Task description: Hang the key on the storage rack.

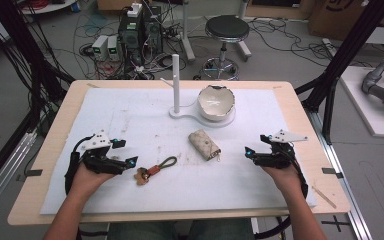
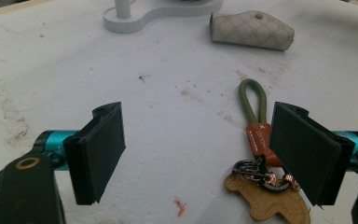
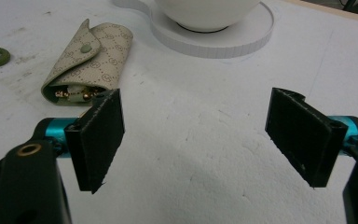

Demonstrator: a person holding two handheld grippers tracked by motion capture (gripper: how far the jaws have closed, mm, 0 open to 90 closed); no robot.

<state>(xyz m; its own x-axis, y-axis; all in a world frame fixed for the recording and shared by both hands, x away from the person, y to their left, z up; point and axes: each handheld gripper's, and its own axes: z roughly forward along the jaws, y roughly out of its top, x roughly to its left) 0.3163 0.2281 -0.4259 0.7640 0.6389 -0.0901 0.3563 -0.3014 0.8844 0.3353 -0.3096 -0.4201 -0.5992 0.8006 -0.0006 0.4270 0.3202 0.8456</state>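
In the high view, the pale wooden counter (image 1: 45, 165) carried a white foam mat that stopped short of its edges, leaving a bare wood border all round. The middle of the mat lay open between the two hands. The left gripper (image 1: 123, 152) rested near the left edge of the mat, forearm coming in from the near side, jaws pointing right toward the key ring with an olive-green cord loop, orange leather tab and tan leather charm (image 1: 152, 169), which lay just beside it. The right gripper (image 1: 255, 145) rested well apart on the right, jaws pointing left toward the beige patterned key pouch (image 1: 204, 145) in the middle. Farther off stood a white stand with an upright post (image 1: 176, 82) and a white ceramic bowl (image 1: 216, 102) on its round base.

In the left gripper view, the jaws stood wide apart and held nothing; the key ring (image 2: 261, 154) lay on the mat by the right-hand jaw, which covered part of its tan charm. The pouch (image 2: 251, 30) lay beyond, and the stand's post was cut off at the top.

In the right gripper view, the jaws gaped wide and empty over bare mat. The pouch (image 3: 91, 58) lay beyond the left-hand jaw, its open end partly hidden behind it; the bowl (image 3: 207, 11) was cut off at the top.
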